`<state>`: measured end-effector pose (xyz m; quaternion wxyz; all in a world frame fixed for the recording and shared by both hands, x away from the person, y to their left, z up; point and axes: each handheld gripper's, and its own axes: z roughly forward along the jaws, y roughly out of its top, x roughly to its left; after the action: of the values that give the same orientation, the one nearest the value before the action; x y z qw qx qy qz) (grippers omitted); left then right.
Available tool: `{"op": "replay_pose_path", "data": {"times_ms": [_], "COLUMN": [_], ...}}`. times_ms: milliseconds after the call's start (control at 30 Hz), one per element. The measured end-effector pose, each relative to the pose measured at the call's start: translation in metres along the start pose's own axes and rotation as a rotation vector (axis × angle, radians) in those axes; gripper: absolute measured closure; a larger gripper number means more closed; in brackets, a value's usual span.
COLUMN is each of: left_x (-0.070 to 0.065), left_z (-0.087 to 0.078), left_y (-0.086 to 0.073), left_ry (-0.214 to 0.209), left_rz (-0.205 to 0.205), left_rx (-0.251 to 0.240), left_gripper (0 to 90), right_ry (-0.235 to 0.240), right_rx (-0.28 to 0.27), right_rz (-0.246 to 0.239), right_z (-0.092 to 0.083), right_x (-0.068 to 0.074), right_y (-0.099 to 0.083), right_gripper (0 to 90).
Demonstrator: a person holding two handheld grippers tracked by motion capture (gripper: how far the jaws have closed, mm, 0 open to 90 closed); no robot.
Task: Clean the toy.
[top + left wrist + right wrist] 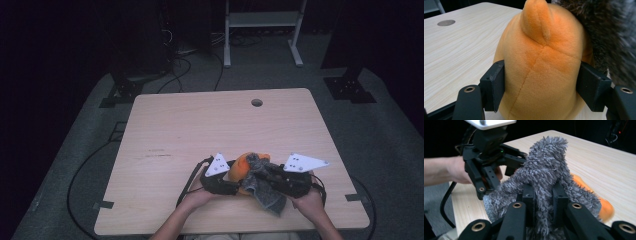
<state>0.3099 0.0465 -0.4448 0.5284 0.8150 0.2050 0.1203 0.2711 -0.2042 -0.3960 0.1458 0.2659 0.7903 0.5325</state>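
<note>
The left tongs (pixel 541 82) clamp the soft orange plush toy (pixel 541 65) steady, so the right tongs (pixel 544 195), pinched on the shaggy grey cloth (pixel 546 167), can drag it over the toy.

Soft orange plush toy (pixel 541 67), rounded body with a stubby pointed ear on top and stitched seams down the back, sits near the table's front edge, squeezed at both sides. Shaggy grey microfibre cloth (pixel 546 172) drapes over the toy's upper right side, touching it, bunched into a raised fold, pinched at its middle; one end hangs down toward the table's front edge in the high view (pixel 267 192).
</note>
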Motion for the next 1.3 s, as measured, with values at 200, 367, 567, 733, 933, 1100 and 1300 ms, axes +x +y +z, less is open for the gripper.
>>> {"op": "replay_pose_path", "data": {"times_ms": [200,367,567,733,933,1100,1300], "left_x": [-0.001,-0.003,-0.004,-0.02,-0.029,-0.017,-0.029], "left_z": [0.0,0.0,-0.002,0.001,-0.001,0.0,0.004], "left_y": [-0.001,0.001,0.007,0.003,0.003,0.009,0.003], "left_ry": [-0.032,-0.053,-0.033,-0.06,-0.083,-0.066,-0.109], "left_rz": [0.041,0.069,0.146,0.252,0.34,0.206,0.297], "left_rx": [0.006,0.01,0.01,0.045,0.056,0.01,0.032], "left_gripper": [30.1,28.7,17.9,26.5,30.0,13.3,26.6], "right_ry": [-0.141,-0.167,-0.127,-0.04,-0.072,-0.085,-0.008], "right_rx": [0.01,0.035,0.041,0.026,0.022,0.054,0.095], "right_rz": [0.031,0.06,0.055,-0.01,-0.014,0.026,-0.01], "right_z": [-0.004,-0.01,-0.009,-0.01,-0.015,-0.017,-0.023], "right_x": [-0.019,-0.029,-0.023,-0.003,-0.007,-0.021,-0.014], "right_y": [-0.011,-0.02,-0.019,-0.002,0.007,-0.012,-0.004], "right_gripper": [76.0,76.0,76.8,76.9,76.4,76.9,76.9]}}
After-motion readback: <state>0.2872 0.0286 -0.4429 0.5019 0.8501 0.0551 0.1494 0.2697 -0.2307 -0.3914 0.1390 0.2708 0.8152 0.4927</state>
